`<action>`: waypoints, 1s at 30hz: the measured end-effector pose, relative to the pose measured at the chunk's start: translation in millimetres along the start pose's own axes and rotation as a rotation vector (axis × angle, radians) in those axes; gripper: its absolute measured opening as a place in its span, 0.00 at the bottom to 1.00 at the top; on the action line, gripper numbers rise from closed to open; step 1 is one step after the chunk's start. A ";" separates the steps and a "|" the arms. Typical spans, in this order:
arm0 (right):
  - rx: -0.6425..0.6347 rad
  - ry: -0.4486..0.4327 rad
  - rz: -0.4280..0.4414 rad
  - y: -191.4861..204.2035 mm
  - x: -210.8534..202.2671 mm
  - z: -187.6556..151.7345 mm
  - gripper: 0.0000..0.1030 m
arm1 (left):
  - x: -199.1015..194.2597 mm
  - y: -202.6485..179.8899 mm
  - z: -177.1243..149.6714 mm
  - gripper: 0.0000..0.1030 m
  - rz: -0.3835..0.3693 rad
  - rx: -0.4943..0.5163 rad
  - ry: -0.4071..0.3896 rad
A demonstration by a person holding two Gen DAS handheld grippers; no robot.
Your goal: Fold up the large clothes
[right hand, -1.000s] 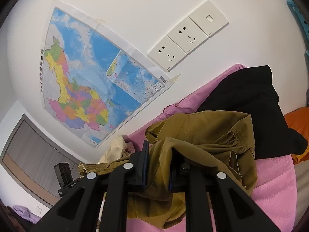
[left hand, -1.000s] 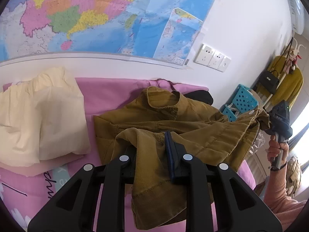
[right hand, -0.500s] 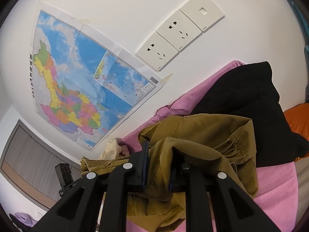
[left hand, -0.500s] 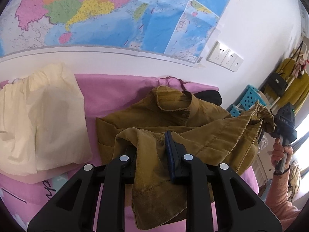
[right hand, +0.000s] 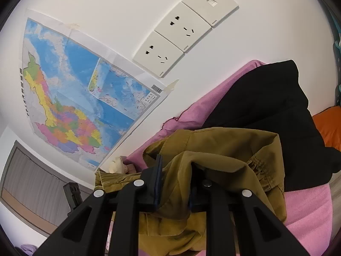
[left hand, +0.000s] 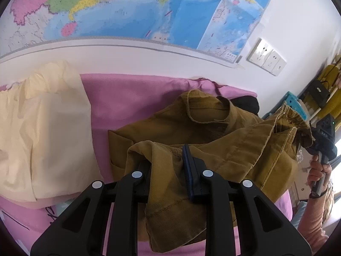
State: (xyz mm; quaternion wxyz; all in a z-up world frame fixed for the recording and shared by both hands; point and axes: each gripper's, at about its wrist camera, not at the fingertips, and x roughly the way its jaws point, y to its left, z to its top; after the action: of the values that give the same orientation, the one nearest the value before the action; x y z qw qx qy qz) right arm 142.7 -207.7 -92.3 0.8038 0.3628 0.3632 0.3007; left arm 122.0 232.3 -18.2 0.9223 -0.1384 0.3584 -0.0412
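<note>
An olive-brown jacket (left hand: 213, 128) lies bunched on the pink bed sheet (left hand: 132, 98), collar toward the wall. My left gripper (left hand: 166, 157) is shut on a fold of its near edge, which hangs down between the fingers. At the far right of that view a hand holds my right gripper (left hand: 324, 136), which lifts the jacket's gathered cuff corner. In the right wrist view my right gripper (right hand: 177, 164) has the jacket (right hand: 223, 147) bunched between its jaws; they are opening slightly, and the cloth still fills the gap.
A folded cream garment (left hand: 42, 128) lies on the sheet to the left. A black garment (right hand: 266, 117) and an orange item (right hand: 330, 125) sit beyond the jacket on the right. The wall with a map (left hand: 149, 10) and sockets (right hand: 183, 34) stands close behind the bed.
Both grippers have carried the jacket closer to the wall and a little lower. The gap between the right jaws looks slightly wider.
</note>
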 end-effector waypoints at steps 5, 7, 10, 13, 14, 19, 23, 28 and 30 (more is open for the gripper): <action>0.027 0.008 -0.006 -7.4 8.3 4.9 0.21 | 15.5 2.4 5.2 0.21 0.018 -0.005 0.026; 0.027 0.012 -0.012 -8.8 11.4 6.3 0.22 | 20.2 3.1 5.9 0.21 0.028 -0.006 0.036; 0.033 0.020 -0.020 -11.0 16.6 8.8 0.23 | 28.2 6.2 7.7 0.21 0.035 -0.015 0.050; 0.041 0.026 -0.029 -13.9 22.5 11.5 0.24 | 36.8 10.2 10.1 0.21 0.040 -0.024 0.062; 0.041 0.030 -0.034 -14.6 25.2 12.5 0.24 | 40.7 12.2 10.9 0.21 0.040 -0.030 0.069; 0.057 0.034 -0.035 -19.3 32.6 15.9 0.32 | 56.6 17.6 13.4 0.21 0.044 -0.045 0.101; 0.058 0.036 -0.036 -21.6 37.0 16.8 0.37 | 63.6 20.2 14.8 0.21 0.041 -0.054 0.112; 0.039 0.029 -0.017 -20.5 38.5 17.0 0.58 | 71.3 26.8 17.0 0.21 0.022 -0.093 0.139; 0.014 0.014 0.004 -15.6 36.3 16.2 0.69 | 75.7 31.1 18.7 0.22 0.006 -0.115 0.149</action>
State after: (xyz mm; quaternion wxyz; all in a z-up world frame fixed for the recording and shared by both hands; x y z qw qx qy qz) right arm 179.3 -195.2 -110.4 0.7980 0.3670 0.3704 0.3021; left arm 189.9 253.0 -63.1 0.8837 -0.1868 0.4282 -0.0280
